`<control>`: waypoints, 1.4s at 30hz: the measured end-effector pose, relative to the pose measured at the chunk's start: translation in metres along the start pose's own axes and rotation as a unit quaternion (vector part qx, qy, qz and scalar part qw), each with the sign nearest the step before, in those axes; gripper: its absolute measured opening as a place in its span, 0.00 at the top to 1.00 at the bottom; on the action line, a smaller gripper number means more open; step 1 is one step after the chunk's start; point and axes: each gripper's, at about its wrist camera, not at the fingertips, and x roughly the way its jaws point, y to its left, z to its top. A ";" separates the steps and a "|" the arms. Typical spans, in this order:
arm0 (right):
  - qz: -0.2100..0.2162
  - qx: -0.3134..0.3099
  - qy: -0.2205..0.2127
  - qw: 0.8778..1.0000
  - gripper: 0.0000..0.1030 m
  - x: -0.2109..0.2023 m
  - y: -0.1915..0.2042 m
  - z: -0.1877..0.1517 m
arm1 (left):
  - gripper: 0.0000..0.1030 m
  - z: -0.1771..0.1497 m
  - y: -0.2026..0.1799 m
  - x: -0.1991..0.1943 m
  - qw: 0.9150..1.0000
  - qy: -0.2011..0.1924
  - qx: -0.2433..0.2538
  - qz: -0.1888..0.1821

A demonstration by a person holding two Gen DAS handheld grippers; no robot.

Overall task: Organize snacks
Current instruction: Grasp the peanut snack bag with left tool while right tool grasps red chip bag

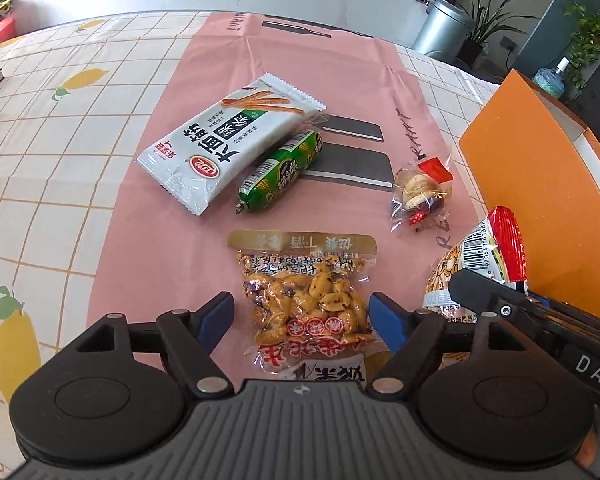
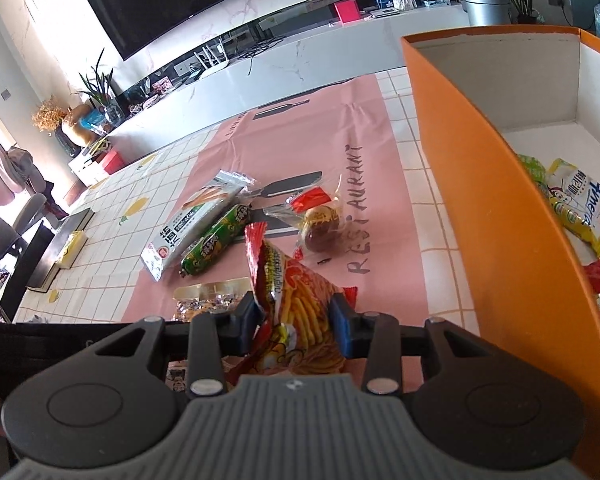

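- A clear vacuum pouch of yellow-brown peanuts with a gold top strip (image 1: 306, 300) lies flat on the pink mat.
- A white flat packet with black lettering and orange sticks printed on it (image 1: 230, 142) lies slantwise further off.
- A green sausage-shaped snack (image 1: 282, 172) lies just beside that packet.
- A small clear wrapper with a red label (image 1: 420, 192), apparently holding biscuits, lies nearer the box.
- A red crinkled bag printed with fries (image 2: 300, 312) is held upright, off the mat.
- An orange cardboard box with white inside (image 2: 500, 220) stands open, with yellow and red packets in it.

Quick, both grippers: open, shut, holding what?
Left gripper: open, astride the peanut packet, not gripping.
Right gripper: shut on the red snack bag.
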 end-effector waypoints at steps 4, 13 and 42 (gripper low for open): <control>0.003 0.004 -0.001 1.000 0.64 0.000 -0.001 0.000 | 0.12 -0.003 -0.004 0.001 1.000 -0.010 0.011 0.005; -0.015 -0.009 0.011 1.000 0.59 0.003 0.004 -0.001 | 0.38 -0.010 -0.013 0.001 0.998 -0.038 0.048 -0.012; 0.055 0.032 0.050 0.997 0.60 0.017 0.005 -0.005 | 0.54 -0.017 0.012 -0.009 0.993 -0.067 0.034 -0.093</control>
